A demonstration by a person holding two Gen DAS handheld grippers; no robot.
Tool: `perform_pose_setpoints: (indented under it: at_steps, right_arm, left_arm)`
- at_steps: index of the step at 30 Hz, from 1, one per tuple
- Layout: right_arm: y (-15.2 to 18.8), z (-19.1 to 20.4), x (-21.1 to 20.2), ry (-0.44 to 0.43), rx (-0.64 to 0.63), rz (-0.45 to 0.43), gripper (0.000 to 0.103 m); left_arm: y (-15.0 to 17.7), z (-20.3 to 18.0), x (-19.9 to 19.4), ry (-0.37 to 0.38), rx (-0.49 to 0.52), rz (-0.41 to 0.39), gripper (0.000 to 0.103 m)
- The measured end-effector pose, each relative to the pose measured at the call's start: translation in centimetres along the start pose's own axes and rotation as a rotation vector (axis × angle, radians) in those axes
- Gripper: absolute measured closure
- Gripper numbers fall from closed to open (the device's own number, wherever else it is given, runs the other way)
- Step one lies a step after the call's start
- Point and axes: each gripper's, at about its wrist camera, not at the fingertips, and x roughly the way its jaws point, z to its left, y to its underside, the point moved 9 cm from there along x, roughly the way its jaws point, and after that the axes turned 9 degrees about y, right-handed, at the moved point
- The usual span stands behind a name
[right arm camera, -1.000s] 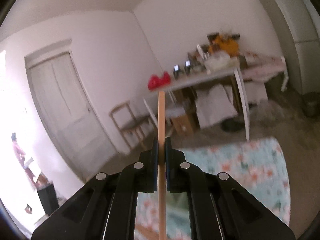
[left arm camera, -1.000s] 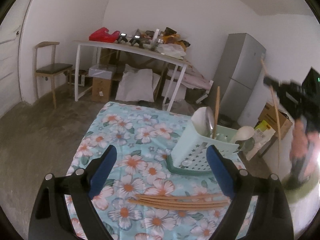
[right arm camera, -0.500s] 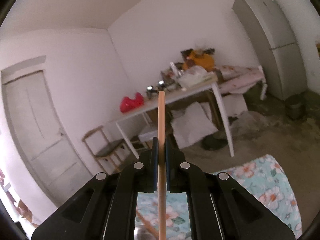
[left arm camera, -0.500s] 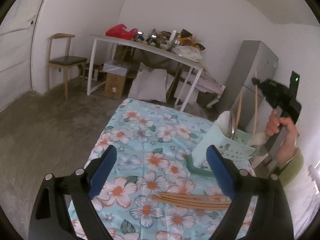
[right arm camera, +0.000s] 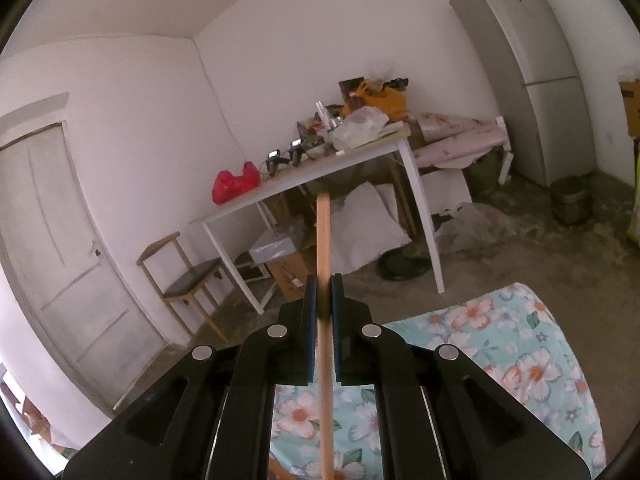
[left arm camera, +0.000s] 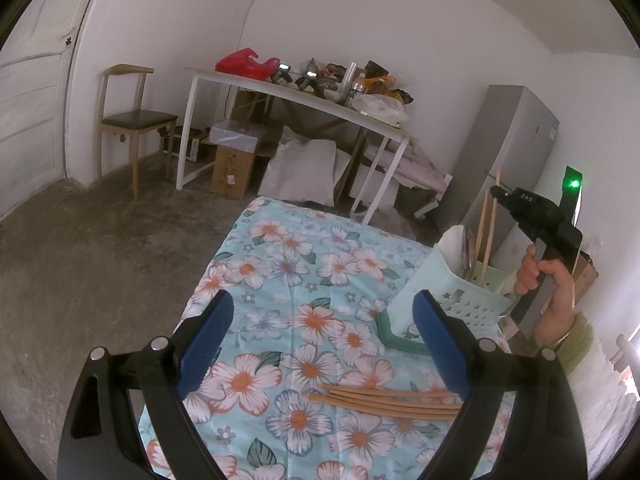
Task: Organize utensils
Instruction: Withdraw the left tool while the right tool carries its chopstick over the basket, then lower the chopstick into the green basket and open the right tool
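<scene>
Both jaws tell different stories. On the right gripper [right arm camera: 324,296] they are squeezed onto a wooden chopstick [right arm camera: 322,240], which stands up straight between the blue pads. On the left gripper [left arm camera: 320,340] they are wide apart with nothing in them.

Under the grippers is a table with a blue flower cloth [left arm camera: 288,264]. The room has a grey rough floor and white walls. By the far wall stands a white table [left arm camera: 296,98] piled with stuff, with a red bag [left arm camera: 244,65] on its end. A wooden chair [left arm camera: 128,116] stands to the left of it, and a grey fridge [left arm camera: 508,160] to the right. Boxes and a white sack lie under the white table.

In the left wrist view, a bunch of loose chopsticks [left arm camera: 384,398] lies flat on the cloth, low between the open jaws and closer to the right-hand finger. A light green utensil holder [left arm camera: 444,296] stands on a dark green tray near the cloth's right edge. Two chopsticks stand in it, and the right gripper pinches the top of one. A person's hand [left arm camera: 552,284] grips the handle there.

The right-hand finger covers the ends of the loose chopsticks and part of the holder. In the right wrist view, the holder is hidden under the gripper, and the held chopstick's low end is cut off by the picture edge. What else sits in the holder is hard to make out.
</scene>
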Motion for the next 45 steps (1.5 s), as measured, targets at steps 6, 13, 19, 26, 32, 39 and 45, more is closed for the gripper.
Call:
perform_pose_setpoints:
  at_steps: [6, 13, 19, 26, 32, 39, 45]
  right_arm:
    - [1.3, 0.5, -1.3, 0.004, -0.051, 0.034, 0.068]
    - [1.3, 0.5, -5.2, 0.035, -0.129, -0.018, 0.035]
    - [-0.6, -0.3, -9.0, 0.049, -0.121, -0.091, 0.033]
    - [-2.1, -1.0, -10.0, -0.083, -0.038, -0.009, 0.033]
    - [-0.2, -2.1, -2.3, -0.025, 0.022, 0.324, 0.034]
    - [1.7, -3.0, 2.5, 0.018, 0.079, 0.485, 0.07]
    - [1.4, -1.9, 2.0, -0.007, 0.065, 0.452, 0.097]
  left_arm:
    - [0.0, 0.1, 0.1, 0.002, 0.004, 0.0, 0.014]
    - [-0.1, -1.0, 0.1, 0.016, 0.015, 0.008, 0.014]
    - [0.2, -2.5, 0.1, 0.025, 0.025, 0.016, 0.014]
    - [0.7, -3.2, 0.2, 0.031, 0.032, 0.023, 0.013]
    - [0.9, -3.1, 0.3, 0.036, 0.019, 0.025, 0.013]
    - [0.9, -2.2, 0.2, 0.021, 0.008, 0.021, 0.013]
    - [1.0, -1.6, 0.4, 0.017, -0.011, 0.026, 0.013]
